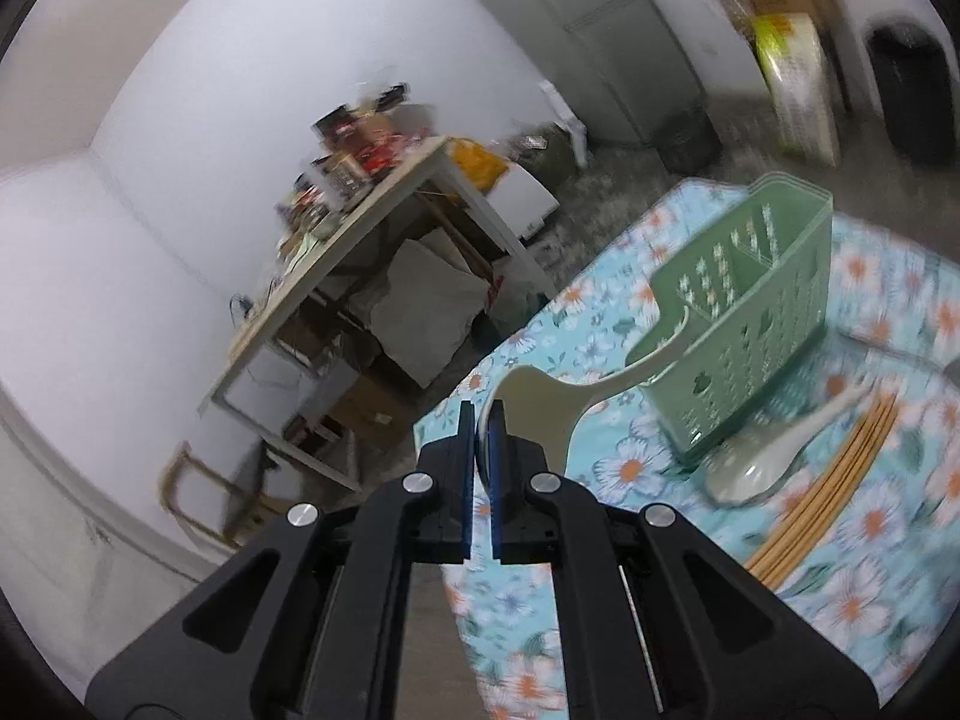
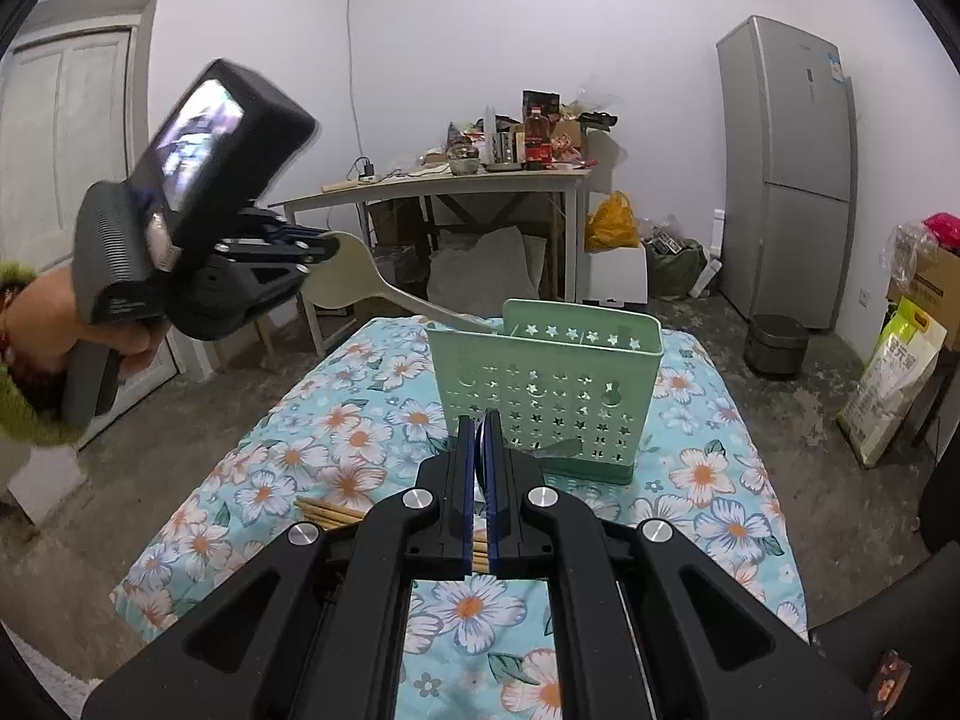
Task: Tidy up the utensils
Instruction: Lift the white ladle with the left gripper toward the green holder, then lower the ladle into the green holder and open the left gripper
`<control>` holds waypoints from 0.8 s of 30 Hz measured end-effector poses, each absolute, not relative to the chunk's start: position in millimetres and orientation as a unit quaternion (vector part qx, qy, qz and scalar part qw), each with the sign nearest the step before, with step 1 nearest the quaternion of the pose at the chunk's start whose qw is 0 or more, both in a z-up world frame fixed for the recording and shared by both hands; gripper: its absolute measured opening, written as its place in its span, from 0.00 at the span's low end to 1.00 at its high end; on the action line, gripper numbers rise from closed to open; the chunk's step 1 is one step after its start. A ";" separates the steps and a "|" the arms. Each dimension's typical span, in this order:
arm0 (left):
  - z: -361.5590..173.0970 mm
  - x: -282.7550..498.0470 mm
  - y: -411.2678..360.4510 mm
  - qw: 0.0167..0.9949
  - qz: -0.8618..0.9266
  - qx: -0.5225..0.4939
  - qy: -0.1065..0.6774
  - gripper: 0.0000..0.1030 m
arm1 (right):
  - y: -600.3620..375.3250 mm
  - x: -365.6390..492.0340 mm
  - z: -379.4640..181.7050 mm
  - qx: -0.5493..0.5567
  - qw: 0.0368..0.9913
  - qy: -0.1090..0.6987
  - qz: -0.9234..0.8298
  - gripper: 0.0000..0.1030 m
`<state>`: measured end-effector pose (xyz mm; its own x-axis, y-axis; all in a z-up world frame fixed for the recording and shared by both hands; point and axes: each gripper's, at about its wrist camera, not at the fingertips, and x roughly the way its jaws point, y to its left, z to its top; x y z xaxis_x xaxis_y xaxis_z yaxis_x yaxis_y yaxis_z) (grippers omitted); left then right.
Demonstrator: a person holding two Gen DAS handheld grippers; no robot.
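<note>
My left gripper (image 1: 480, 420) is shut on the flat head of a cream rice paddle (image 1: 540, 414), held in the air; its handle tip reaches over the rim of the green perforated utensil basket (image 1: 750, 312). In the right wrist view the left gripper (image 2: 324, 243) holds the paddle (image 2: 360, 276) left of the basket (image 2: 552, 396). My right gripper (image 2: 478, 426) is shut on a thin metal utensil, low over the table just before the basket. A white ceramic spoon (image 1: 774, 450) and bamboo chopsticks (image 1: 834, 486) lie on the cloth beside the basket; the chopsticks (image 2: 330, 513) also show under my right gripper.
The table carries a blue floral cloth (image 2: 360, 420). Behind stand a cluttered white table (image 2: 480, 186), a grey fridge (image 2: 786, 168), a dark pot (image 2: 777, 345) on the floor and a rice bag (image 2: 894, 384) at the right.
</note>
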<state>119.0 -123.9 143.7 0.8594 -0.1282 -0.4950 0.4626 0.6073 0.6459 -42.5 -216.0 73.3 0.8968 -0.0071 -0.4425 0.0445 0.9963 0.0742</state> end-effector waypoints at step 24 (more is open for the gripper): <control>174.4 174.4 -151.1 0.914 -0.283 0.171 0.233 0.57 | -234.4 -40.4 93.6 0.034 0.981 0.187 -0.047 0.03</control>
